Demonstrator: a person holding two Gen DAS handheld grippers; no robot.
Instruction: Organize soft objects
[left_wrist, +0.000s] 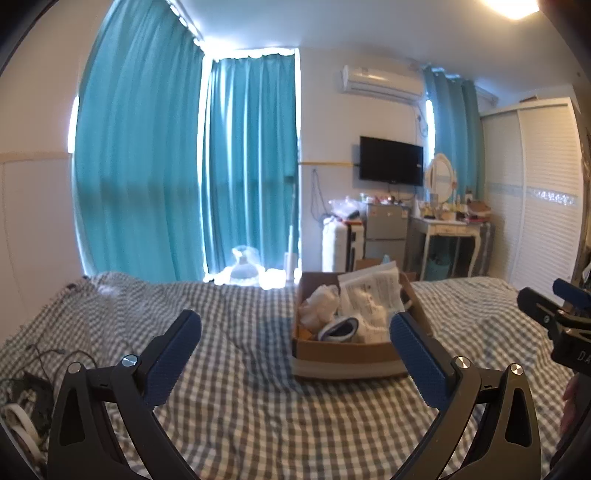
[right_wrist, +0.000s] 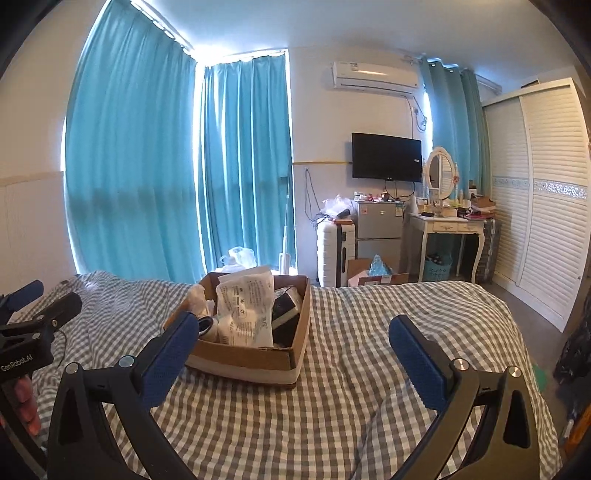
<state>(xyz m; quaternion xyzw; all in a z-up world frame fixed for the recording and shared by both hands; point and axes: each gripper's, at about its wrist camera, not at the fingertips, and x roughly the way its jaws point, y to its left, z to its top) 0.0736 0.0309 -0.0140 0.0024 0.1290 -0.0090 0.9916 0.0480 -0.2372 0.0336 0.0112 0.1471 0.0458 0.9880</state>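
- Left gripper: jaws spread wide, nothing between them, held above the checked bed cover.
- Right gripper: jaws likewise spread wide and empty, over the same cover.
- Cardboard box on the bed, just ahead of the left jaws and toward their right-hand pad; in the right wrist view ahead and toward the left-hand pad, which overlaps the near corner.
- Inside the box: white crumpled cloth bundle, printed plastic packet standing on edge, blue-and-white rounded item, dark item at the side away from the left gripper. Exact kind of each hard to tell.
- Box looks well filled; pieces stand loose and uneven, not laid flat.
- No loose soft item seen on the cover between or beside either pair of jaws; only a dark cable far off the left pad.
- Judgement: gathering looks largely done, or sorting out of the box not yet begun; cannot tell which.
- Likely left: tidying or taking out the contents.
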